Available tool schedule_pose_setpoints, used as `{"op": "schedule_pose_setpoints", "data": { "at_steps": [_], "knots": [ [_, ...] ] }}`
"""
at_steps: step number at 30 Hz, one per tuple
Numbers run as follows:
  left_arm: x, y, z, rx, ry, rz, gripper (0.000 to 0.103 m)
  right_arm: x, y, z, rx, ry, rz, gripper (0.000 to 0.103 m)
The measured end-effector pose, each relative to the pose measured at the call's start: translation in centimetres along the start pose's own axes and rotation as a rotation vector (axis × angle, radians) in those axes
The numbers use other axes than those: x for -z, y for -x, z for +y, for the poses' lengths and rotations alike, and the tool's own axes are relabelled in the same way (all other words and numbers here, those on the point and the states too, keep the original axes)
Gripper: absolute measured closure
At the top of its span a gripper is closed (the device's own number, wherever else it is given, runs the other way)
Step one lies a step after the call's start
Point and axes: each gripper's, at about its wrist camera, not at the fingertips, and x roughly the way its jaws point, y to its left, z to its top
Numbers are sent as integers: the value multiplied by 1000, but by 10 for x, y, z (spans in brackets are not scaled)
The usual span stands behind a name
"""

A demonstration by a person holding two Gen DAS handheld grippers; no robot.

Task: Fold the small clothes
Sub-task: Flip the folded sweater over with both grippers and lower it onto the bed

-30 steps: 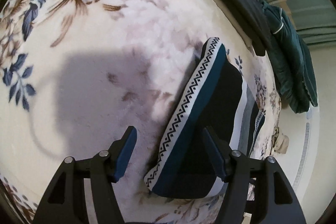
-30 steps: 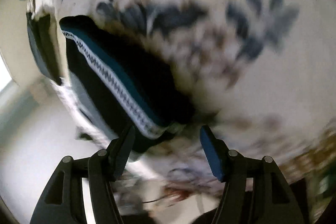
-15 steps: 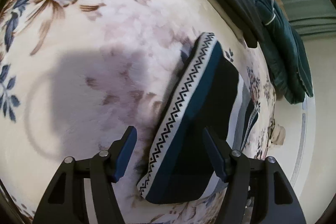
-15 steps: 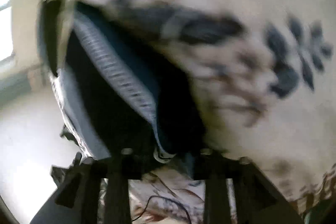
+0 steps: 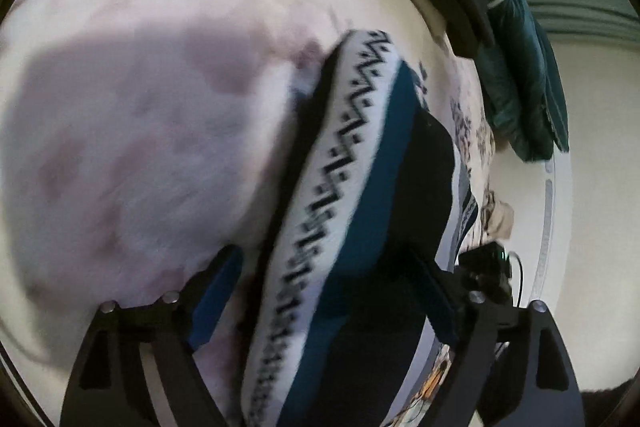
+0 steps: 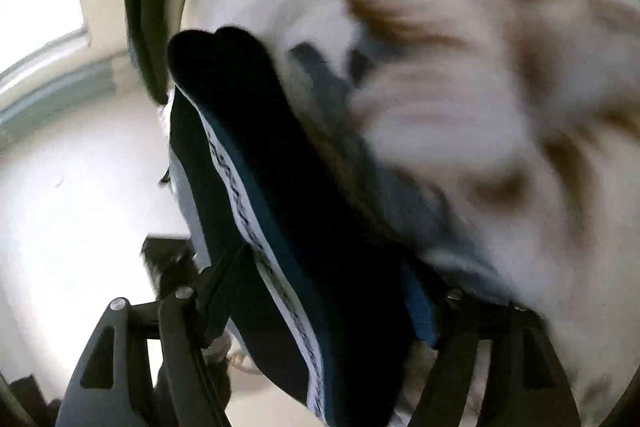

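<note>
Straddling folded garment (image 5: pixel 360 187), both claws apparently just widened.

The left gripper (image 5: pixel 328 303) has a matte black frame with triangular cut-outs, silver round screws at its joints, and blue pads on the inner side of its fingers (image 5: pixel 216 291). The right gripper (image 6: pixel 320 307) is built the same: black linkage arms, silver screws, a blue pad (image 6: pixel 420 311).
</note>
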Motion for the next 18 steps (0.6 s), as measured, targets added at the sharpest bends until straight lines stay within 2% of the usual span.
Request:
{"op": "schedule_pose_setpoints", "data": {
  "at_steps": [1, 5, 7, 8, 9, 10, 14, 18],
  "knots": [
    [-1, -2, -1, 7, -6, 6, 12, -2, -5, 3, -6, 19, 25, 26],
    [-2, -8, -9, 45, -25, 21, 11, -13, -36, 23, -29, 78, 119, 26],
    [-1, -8, -12, 81, -24, 5, 13, -15, -52, 36, -30, 106, 142, 28],
    [0, -8, -18, 107, -31, 2, 47, -8, -54, 33, -43, 115, 142, 42],
    [-1, -8, -21, 84, -37, 2, 70, 8, -52, 28, -45, 114, 136, 53],
    [-1, -6, -24, 66, -41, 0, 77, 6, -55, 36, -53, 115, 117, 65],
    [-12, 18, -39, 99, -29, -29, 79, 15, -44, 56, -62, 113, 55, 71],
    [-40, 45, -75, 117, -86, -45, 79, 13, -29, 93, -65, 139, 30, 72]
  ]
}}
